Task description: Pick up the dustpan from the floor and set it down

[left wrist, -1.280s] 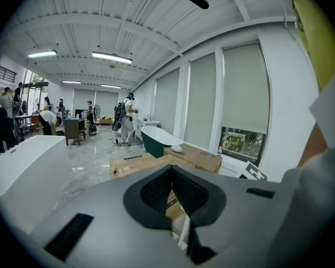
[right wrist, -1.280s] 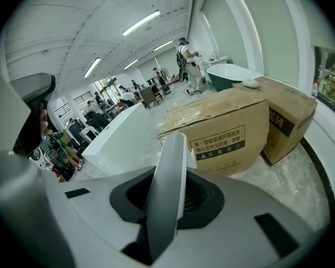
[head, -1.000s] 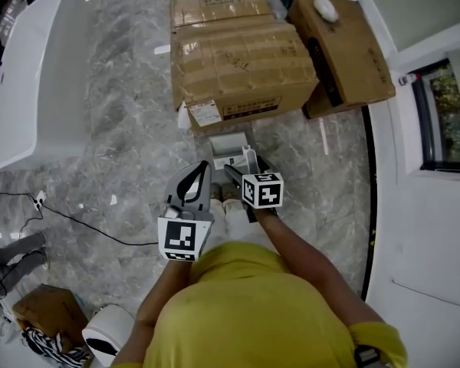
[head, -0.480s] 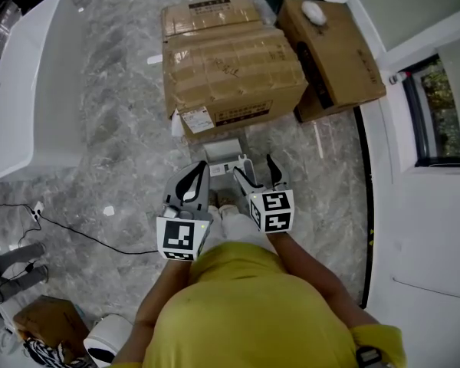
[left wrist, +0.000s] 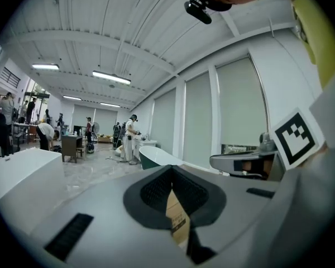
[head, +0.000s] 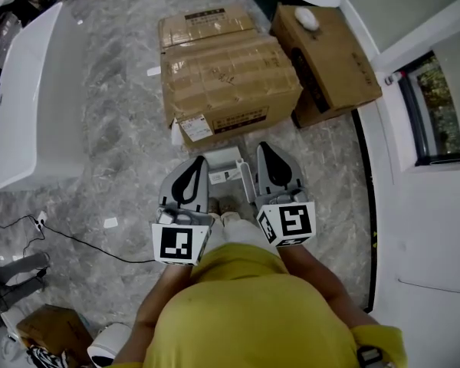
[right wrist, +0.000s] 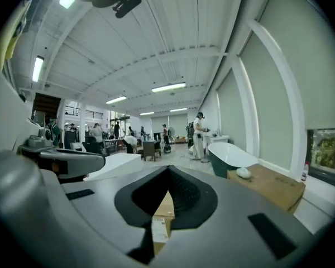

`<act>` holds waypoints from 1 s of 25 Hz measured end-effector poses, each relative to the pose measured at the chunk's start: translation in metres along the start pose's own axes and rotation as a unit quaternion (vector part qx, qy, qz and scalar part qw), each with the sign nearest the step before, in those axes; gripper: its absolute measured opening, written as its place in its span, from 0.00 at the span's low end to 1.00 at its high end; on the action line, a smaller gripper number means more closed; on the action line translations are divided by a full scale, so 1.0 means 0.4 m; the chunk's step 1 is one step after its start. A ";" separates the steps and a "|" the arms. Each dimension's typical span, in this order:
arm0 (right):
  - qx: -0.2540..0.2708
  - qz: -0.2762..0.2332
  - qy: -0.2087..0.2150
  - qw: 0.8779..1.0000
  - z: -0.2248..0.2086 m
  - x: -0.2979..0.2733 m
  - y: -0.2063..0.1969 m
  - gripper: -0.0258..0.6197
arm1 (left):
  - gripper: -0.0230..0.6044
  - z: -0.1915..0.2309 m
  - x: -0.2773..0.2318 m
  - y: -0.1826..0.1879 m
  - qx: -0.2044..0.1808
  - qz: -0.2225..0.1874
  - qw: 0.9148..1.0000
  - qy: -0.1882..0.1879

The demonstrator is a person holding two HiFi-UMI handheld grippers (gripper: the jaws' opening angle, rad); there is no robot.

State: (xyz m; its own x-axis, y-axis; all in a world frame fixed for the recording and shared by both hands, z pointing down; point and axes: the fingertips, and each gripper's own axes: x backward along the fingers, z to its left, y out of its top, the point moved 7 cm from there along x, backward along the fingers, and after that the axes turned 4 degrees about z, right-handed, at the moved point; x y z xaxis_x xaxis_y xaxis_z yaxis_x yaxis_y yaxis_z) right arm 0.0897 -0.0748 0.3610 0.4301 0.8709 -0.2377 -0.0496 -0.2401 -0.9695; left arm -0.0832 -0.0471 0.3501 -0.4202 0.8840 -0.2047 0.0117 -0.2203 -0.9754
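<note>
Grey dustpan (head: 224, 159), long handle apparently upright.

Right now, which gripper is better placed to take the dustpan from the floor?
Probably the right gripper. In the head view the handle of the dustpan stands just beside it, while the left gripper is at the pan's far side. Both are shut and empty.
</note>
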 end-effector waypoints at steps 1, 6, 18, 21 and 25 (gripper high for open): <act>0.003 -0.015 0.000 1.000 0.002 0.007 0.022 0.06 | 0.04 0.001 0.004 0.019 0.003 -0.008 1.000 0.003; 0.055 -0.061 -0.003 0.997 0.022 0.044 0.107 0.05 | 0.04 0.003 0.028 0.099 -0.006 -0.046 0.999 0.020; 0.043 -0.069 0.013 0.997 0.032 0.066 0.120 0.05 | 0.04 0.010 0.050 0.137 -0.021 -0.078 0.996 0.036; 0.038 -0.066 0.012 0.997 0.027 0.074 0.114 0.05 | 0.04 0.005 0.055 0.138 -0.022 -0.077 0.996 0.035; 0.035 -0.065 0.013 0.997 0.019 0.083 0.112 0.05 | 0.04 -0.004 0.062 0.125 -0.018 -0.066 0.997 0.042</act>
State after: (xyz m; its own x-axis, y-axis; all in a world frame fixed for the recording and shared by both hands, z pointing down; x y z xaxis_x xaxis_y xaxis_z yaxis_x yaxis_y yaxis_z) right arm 0.0950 -0.0533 0.3091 0.4600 0.8812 -0.1086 -0.0540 -0.0943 -0.9941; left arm -0.0916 -0.0354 0.2960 -0.3430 0.9360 -0.0790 -0.0054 -0.0861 -0.9963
